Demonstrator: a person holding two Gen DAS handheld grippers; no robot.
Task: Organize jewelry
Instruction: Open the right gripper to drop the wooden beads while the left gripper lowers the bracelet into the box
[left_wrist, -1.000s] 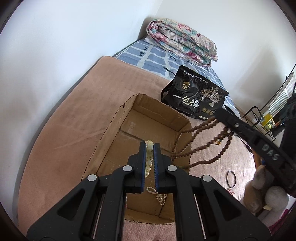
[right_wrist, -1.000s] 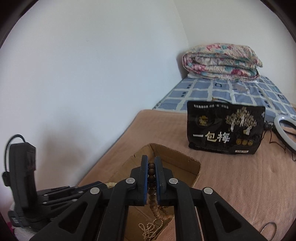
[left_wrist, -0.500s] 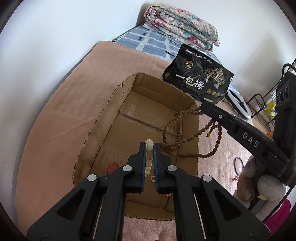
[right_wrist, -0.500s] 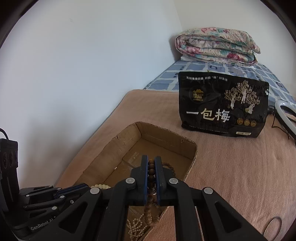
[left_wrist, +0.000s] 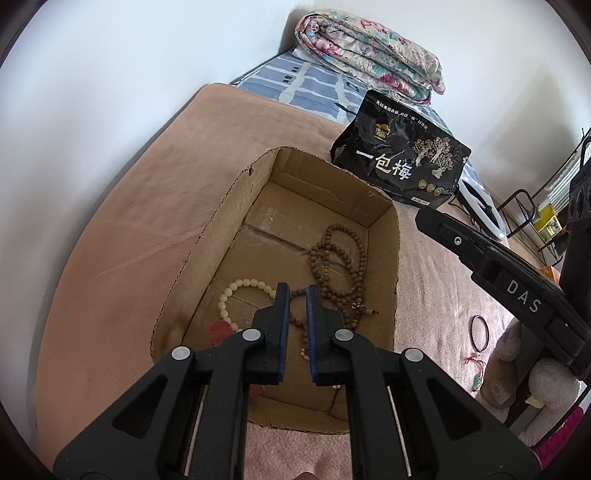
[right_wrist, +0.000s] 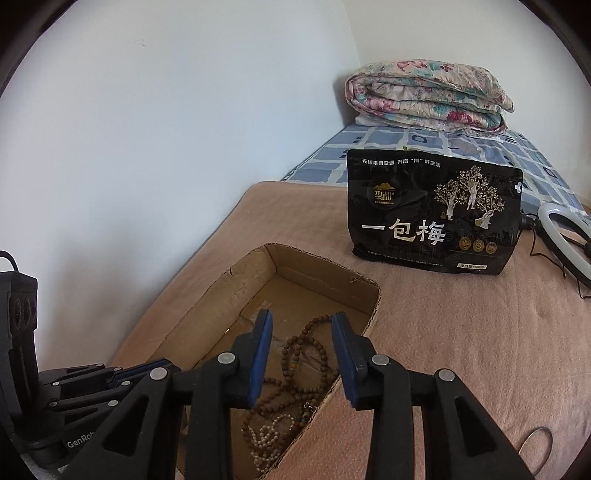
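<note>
While both hand-held grippers (left_wrist: 294, 325) (right_wrist: 302, 354) gape empty, brown beads (left_wrist: 338, 266) stretch lengthwise along the box (left_wrist: 395, 258).

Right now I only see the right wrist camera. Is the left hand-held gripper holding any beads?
Observer: No. The left hand-held gripper is open, with nothing between its fingers.
Operator: Is there a big bracelet in the box?
Observer: Yes, a cream bracelet lies in the cardboard box, left of the brown beads.
Operator: Any jewelry outside?
Observer: A small green pendant lies on the pink blanket, beside a plush toy.
</note>
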